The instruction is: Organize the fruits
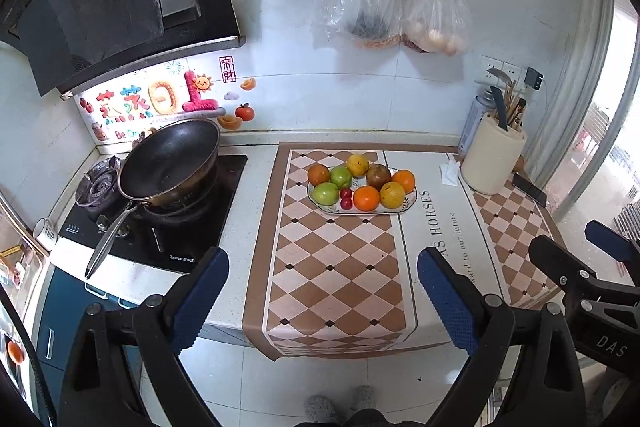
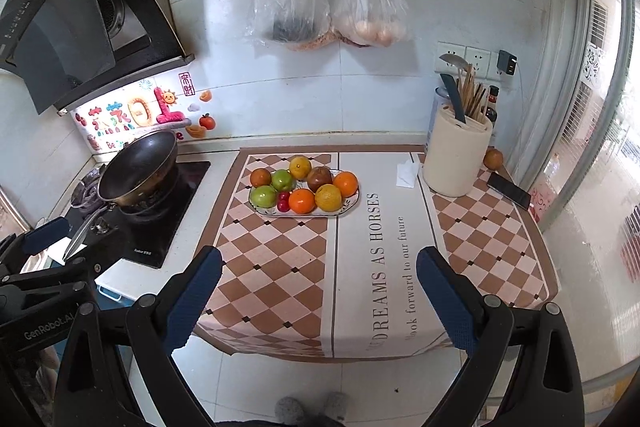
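A white oval plate (image 1: 409, 202) (image 2: 352, 202) on the checkered mat holds several fruits: oranges (image 1: 366, 198) (image 2: 302, 201), green apples (image 1: 326, 193) (image 2: 263, 195), yellow citrus (image 1: 357, 163) (image 2: 300, 167), a brownish fruit (image 1: 378, 175) (image 2: 319, 178) and small red fruits (image 1: 346, 198) (image 2: 283, 200). One more brown fruit (image 2: 493, 159) lies behind the utensil holder. My left gripper (image 1: 322, 303) and right gripper (image 2: 318, 299) are both open and empty, held back off the counter's front edge, well short of the plate.
A black wok (image 1: 170, 163) (image 2: 138, 169) sits on the stove at left. A cream utensil holder (image 1: 493, 163) (image 2: 456, 157), a phone (image 2: 508, 190) and a folded tissue (image 2: 407, 174) are at right. Two plastic bags (image 2: 332, 11) hang on the wall.
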